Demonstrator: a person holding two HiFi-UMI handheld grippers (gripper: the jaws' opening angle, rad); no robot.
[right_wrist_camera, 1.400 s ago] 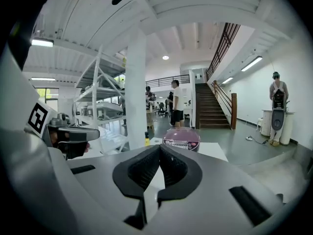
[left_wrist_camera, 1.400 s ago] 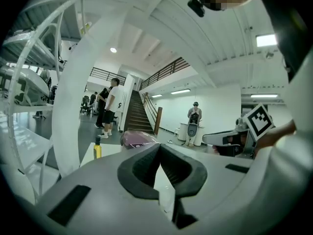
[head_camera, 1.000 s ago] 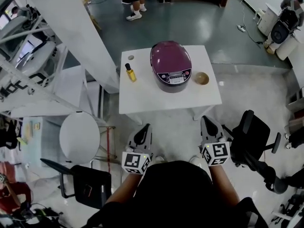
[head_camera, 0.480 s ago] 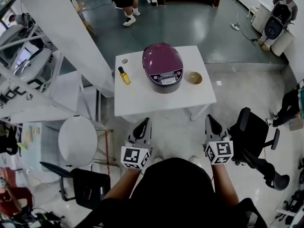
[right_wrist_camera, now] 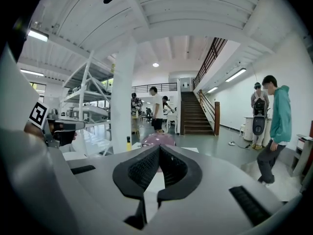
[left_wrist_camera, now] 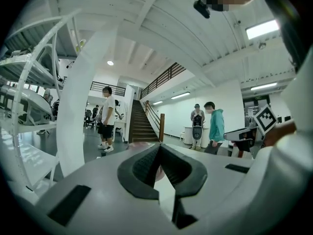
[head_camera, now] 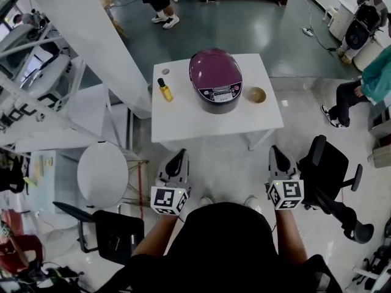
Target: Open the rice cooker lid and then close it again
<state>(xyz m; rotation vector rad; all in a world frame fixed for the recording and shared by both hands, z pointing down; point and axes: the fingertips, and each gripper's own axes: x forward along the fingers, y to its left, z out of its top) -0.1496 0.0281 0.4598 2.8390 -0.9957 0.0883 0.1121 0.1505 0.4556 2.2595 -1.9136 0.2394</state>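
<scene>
A purple rice cooker (head_camera: 215,80) with its lid down stands at the back middle of a white table (head_camera: 183,118); its dome (right_wrist_camera: 157,139) also peeks over the jaws in the right gripper view. My left gripper (head_camera: 181,154) hangs shut and empty in front of the table's near edge, well short of the cooker. To the right, my right gripper (head_camera: 276,150) is likewise shut with nothing held. In the left gripper view the left gripper (left_wrist_camera: 160,147) shows its tips meeting. The right gripper (right_wrist_camera: 159,148) shows the same in its own view.
A yellow oil bottle (head_camera: 165,90) and a small disc (head_camera: 166,72) stand left of the cooker, a brown bowl (head_camera: 255,94) to its right. A white pillar (head_camera: 91,38) and round stool (head_camera: 102,174) are at the left, black chairs (head_camera: 327,176) at the right. People stand beyond.
The view has shifted and the table sits a little higher in the picture. A person in a teal top has come in at the right. Both grippers stay shut and spread slightly further apart.
</scene>
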